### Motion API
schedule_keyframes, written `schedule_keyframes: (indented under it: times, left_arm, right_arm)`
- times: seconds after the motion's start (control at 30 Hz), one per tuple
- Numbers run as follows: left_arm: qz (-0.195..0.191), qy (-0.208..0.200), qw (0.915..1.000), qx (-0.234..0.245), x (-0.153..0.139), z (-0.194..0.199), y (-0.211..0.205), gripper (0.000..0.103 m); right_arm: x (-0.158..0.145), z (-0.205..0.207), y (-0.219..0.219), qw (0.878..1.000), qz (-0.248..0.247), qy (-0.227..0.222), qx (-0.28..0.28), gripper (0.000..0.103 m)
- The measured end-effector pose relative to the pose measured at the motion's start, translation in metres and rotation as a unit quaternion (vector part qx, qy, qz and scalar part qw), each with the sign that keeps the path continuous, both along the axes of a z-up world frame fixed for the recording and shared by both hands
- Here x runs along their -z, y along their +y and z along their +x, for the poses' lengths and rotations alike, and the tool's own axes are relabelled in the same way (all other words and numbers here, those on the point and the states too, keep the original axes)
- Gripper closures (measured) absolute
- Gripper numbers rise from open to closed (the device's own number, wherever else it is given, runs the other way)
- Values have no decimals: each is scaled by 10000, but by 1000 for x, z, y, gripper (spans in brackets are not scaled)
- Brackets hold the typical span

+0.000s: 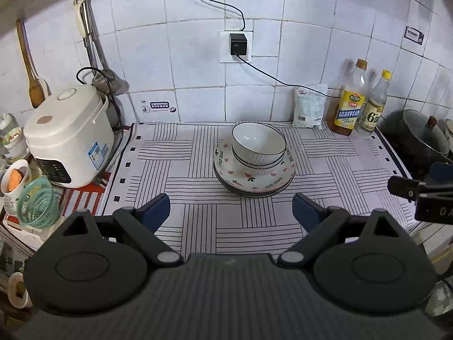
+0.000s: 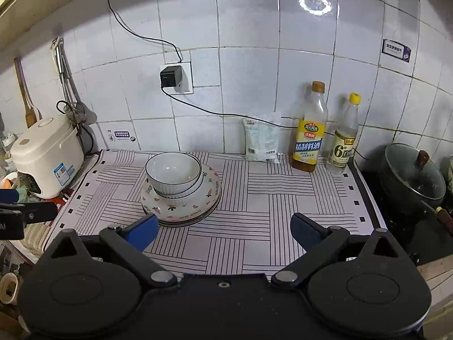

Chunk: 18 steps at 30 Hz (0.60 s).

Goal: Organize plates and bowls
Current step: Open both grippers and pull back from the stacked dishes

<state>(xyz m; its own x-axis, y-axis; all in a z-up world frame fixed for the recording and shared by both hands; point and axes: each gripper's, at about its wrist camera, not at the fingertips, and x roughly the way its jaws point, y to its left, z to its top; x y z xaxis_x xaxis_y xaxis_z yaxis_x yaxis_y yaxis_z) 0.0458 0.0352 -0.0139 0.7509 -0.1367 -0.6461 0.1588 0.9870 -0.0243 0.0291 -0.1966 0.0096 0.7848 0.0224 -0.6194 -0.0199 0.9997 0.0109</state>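
Note:
White ribbed bowls (image 1: 259,147) are nested together on a stack of plates (image 1: 256,182), the top plate printed with hearts and strawberries. The stack sits mid-counter on the striped cloth (image 1: 181,170). My left gripper (image 1: 231,212) is open and empty, just in front of the stack. In the right wrist view the bowls (image 2: 174,177) and plates (image 2: 187,212) lie ahead to the left. My right gripper (image 2: 224,233) is open and empty, to the right of the stack, its left finger close to the plate rim.
A white rice cooker (image 1: 68,138) stands at the left, with a green basket (image 1: 38,205) in front of it. A salt bag (image 2: 262,141) and two bottles (image 2: 308,130) stand against the back wall. A lidded dark pot (image 2: 412,178) sits at the right.

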Motion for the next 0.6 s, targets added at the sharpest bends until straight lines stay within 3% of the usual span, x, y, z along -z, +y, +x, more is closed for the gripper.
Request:
schedule_keyframes:
  times: [0.47, 0.6]
  left_arm:
    - [99, 162, 9995, -247, 4, -8, -9, 9]
    - [-60, 103, 9997, -217, 6, -11, -11, 9]
  right_arm:
    - [-2, -18, 1, 9996, -228, -134, -133, 2]
    - [4, -22, 1, 9994, -167, -258, -129, 2]
